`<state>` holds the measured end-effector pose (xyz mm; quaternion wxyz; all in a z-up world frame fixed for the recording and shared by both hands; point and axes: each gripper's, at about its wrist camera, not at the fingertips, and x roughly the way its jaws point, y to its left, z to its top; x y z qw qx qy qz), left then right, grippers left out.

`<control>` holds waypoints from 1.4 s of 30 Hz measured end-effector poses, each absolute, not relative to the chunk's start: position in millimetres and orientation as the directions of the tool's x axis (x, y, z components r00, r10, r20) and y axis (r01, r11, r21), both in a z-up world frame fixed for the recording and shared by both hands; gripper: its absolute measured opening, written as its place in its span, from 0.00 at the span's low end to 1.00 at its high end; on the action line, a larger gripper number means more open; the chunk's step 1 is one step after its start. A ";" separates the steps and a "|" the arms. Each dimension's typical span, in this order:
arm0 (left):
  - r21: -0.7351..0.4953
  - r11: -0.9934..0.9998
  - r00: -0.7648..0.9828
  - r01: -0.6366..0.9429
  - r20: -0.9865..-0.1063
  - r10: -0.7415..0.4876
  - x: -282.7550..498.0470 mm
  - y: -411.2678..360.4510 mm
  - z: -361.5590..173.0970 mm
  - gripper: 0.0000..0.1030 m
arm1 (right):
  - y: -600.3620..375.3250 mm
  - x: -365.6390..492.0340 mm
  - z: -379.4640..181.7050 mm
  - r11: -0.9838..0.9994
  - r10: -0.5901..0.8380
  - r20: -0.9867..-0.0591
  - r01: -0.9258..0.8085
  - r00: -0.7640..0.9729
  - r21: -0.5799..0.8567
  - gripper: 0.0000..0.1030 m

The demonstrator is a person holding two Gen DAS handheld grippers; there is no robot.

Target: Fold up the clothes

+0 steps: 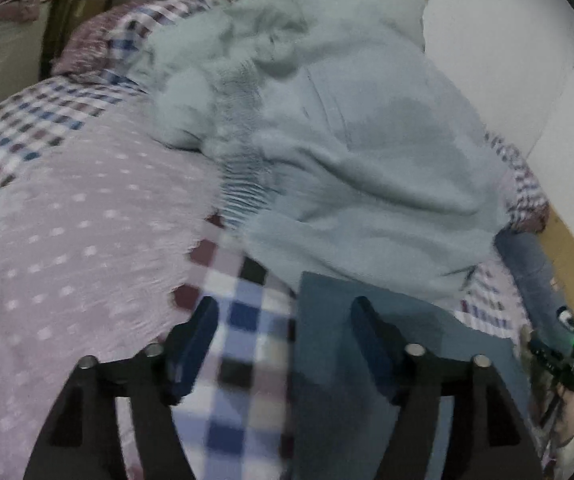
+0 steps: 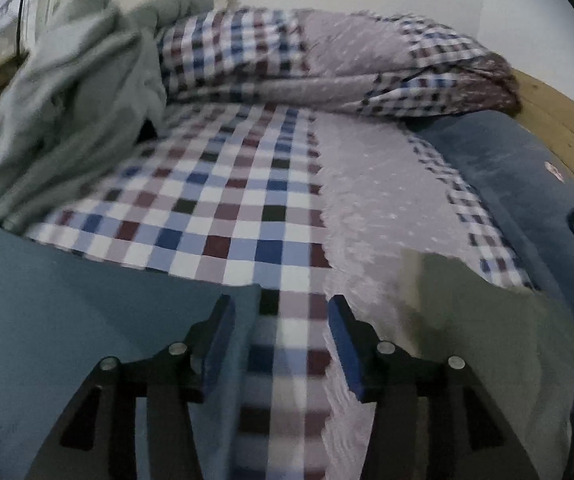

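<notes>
Clothes: a pale grey-green fleece garment (image 1: 367, 152) is seen crumpled in a heap on the checked bed cover (image 2: 223, 216). It is judged soft, light and floppy, best pinched at a hem or ribbed cuff (image 1: 243, 196). Left tongs (image 1: 285, 344) and right tongs (image 2: 281, 344) are both held apart, empty.

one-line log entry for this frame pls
stage: pre-grasp | left tongs: open, empty, over checked bedspread | right tongs: open, empty | grey sweatshirt: crumpled, unfolded | teal folded garment: flat on bed

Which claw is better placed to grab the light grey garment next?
Probably the left claw: open, with the light grey sweatshirt lying just ahead. The right claw, also open, faces checked bedding, the garment off to its side.
</notes>
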<state>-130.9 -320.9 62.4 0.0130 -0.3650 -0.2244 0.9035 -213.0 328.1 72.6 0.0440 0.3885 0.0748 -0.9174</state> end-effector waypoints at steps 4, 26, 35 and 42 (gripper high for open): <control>-0.489 -0.860 -0.749 0.148 -0.623 0.226 -59.6 -339.3 70.7 0.74 | 348.2 -159.8 103.2 -0.992 -0.072 -0.694 0.123 -0.716 -0.024 0.58; -0.893 -0.303 -0.803 0.332 -0.436 0.405 114.7 -262.0 -5.6 0.69 | 368.5 76.2 86.4 -0.935 -0.233 -0.603 0.006 -0.763 0.354 0.65; -0.880 -0.298 -0.816 0.368 -0.460 0.350 112.0 -265.2 -6.2 0.03 | 379.1 84.8 62.6 -0.881 -0.314 -0.620 -0.023 -0.719 0.473 0.65; -0.839 -0.429 -0.851 0.334 -0.464 0.245 123.3 -267.2 28.1 0.02 | 401.6 83.2 38.5 -0.784 -0.381 -0.621 -0.117 -0.685 0.610 0.65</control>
